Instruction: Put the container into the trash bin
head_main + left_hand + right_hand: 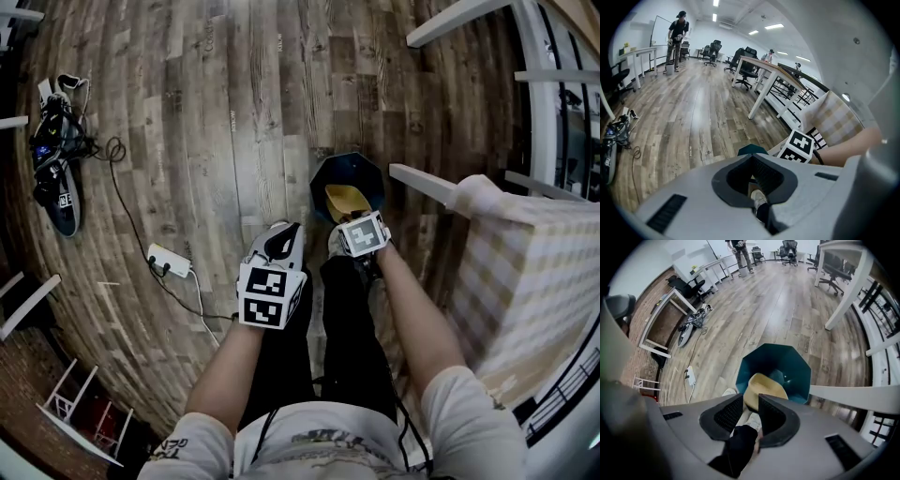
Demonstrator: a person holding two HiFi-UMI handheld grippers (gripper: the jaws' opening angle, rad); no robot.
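Two tools are in use, one in each hand. The right tool [750, 401] points steeply down with its two jaws wide apart. Nothing is pinched between the pads.

Just past its tips lies the one container [765, 386], a pale yellow shallow tub. Its near edge shows in the gap between the jaws but is clear of both. It sits tilted inside the single trash bin [797, 369], a dark teal, eight-sided bin with an open top. The container is the only thing seen in the bin.

The left tool [751, 157] hangs beside the right one, angled down. Its jaws are closed together at the tips and hold nothing. Through the hollow behind the tips one white shoe [758, 198] shows.

The bin stands on the wooden floor [216, 112] just ahead of the person's feet. It is close to the white leg of one bench [534, 272] covered in a checked cloth, at the right.

On the floor to the left lies one white power strip [170, 260]. A dark cable [114, 148] runs from it towards one heap of dark gear [54, 159].

In the left gripper view one other person [676, 35] stands far down the room, near a few office chairs [712, 49].
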